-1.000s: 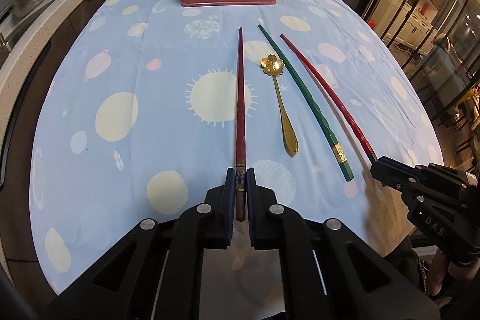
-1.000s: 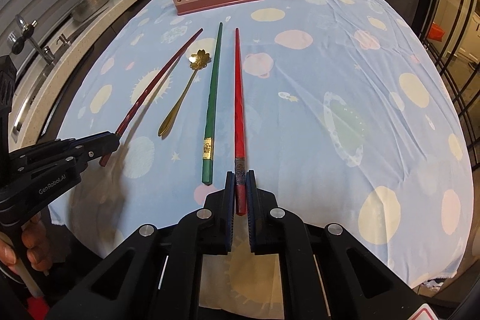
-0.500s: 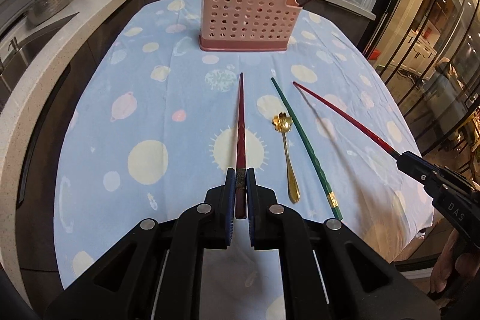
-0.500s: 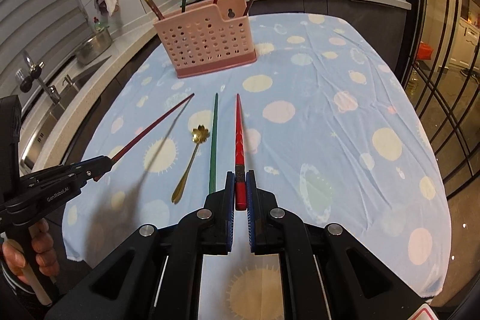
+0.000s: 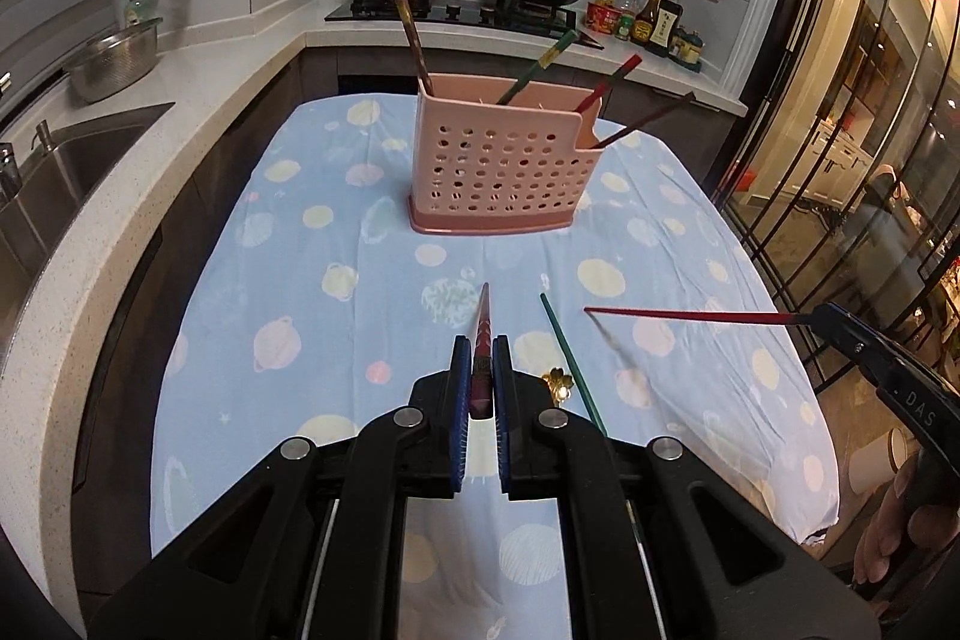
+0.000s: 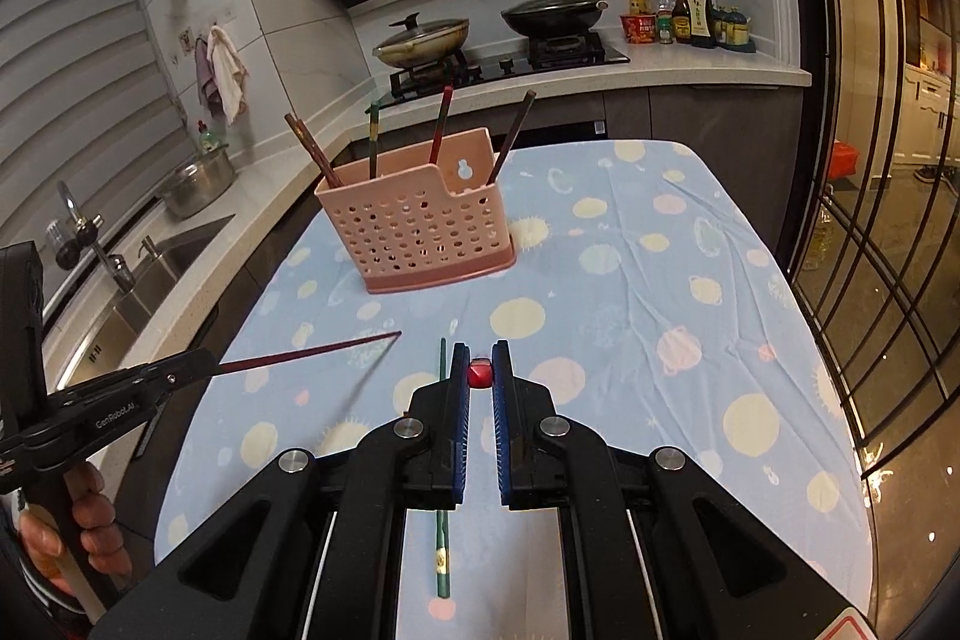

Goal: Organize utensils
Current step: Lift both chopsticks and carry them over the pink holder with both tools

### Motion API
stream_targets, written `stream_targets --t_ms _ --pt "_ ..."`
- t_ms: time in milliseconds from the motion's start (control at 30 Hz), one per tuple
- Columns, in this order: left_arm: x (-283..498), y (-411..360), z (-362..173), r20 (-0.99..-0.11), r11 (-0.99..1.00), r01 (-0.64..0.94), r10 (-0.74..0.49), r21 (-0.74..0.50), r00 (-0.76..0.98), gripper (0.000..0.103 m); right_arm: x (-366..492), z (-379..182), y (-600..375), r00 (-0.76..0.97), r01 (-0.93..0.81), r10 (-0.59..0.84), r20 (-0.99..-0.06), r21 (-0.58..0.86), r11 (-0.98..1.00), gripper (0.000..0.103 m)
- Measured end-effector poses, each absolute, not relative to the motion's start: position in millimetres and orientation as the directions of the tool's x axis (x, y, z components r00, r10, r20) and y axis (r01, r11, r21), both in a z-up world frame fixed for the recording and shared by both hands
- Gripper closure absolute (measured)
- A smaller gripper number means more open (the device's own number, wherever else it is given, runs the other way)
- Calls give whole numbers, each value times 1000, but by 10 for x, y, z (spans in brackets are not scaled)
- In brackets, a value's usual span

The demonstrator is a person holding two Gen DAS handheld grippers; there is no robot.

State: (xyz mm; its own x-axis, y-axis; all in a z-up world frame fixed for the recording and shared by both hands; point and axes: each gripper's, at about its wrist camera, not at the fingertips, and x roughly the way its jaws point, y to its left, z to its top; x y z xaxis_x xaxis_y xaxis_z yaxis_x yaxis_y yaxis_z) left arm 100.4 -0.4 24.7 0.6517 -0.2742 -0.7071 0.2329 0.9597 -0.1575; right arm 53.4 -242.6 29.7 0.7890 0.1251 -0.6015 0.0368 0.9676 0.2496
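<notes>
Left tool (image 5: 480,370) clamping dark chopstick (image 5: 483,322), gold spoon (image 5: 561,381) seemingly only in left view

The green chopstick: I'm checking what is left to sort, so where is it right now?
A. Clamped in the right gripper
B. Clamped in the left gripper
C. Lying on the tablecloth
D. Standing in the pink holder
C: the green chopstick lies flat on the tablecloth, while the left gripper and the right gripper each clamp a red chopstick.

Dim indoor light, fisheye-warped, perhaps soft edges
</notes>
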Motion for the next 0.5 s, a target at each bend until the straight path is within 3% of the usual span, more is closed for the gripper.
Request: stream_targets --t_ms 500 --pt "1388 -85 599 -654 960 225 -279 -168 703 96 777 618 -2522 846 33 123 -519 280 960 96"
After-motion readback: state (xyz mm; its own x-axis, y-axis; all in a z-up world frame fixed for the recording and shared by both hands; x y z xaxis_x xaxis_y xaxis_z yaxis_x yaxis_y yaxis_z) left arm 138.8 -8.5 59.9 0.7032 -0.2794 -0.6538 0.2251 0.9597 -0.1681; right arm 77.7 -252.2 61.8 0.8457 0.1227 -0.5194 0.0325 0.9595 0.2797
